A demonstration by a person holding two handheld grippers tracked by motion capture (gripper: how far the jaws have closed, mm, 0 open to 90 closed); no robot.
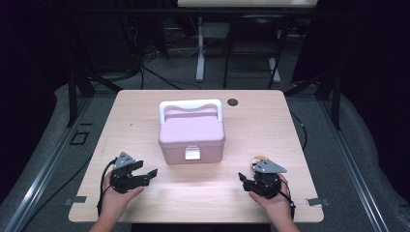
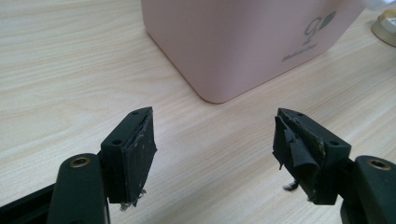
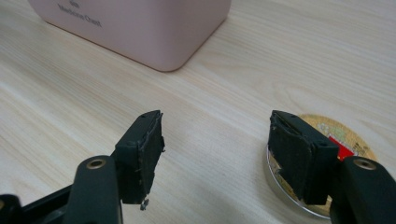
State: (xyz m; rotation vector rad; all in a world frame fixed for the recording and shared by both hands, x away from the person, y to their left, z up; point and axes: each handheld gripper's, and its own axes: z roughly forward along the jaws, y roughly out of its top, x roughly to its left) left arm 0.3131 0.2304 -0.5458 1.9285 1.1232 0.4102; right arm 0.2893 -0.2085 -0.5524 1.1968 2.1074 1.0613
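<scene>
A pink lidded box with a white carry handle and a white front latch stands in the middle of the wooden table. My left gripper rests near the front left, open, its jaws aimed at the box's lower left corner; nothing lies between the jaws of this gripper. My right gripper sits at the front right, open and empty. A small round gold tin with a red mark lies on the table beside and partly behind its right-hand jaw.
The same tin lies just right of the box's front. A dark round grommet sits at the table's far edge. Bare tabletop stretches between the two hands. Beyond the table are desk legs and cables on a grey floor.
</scene>
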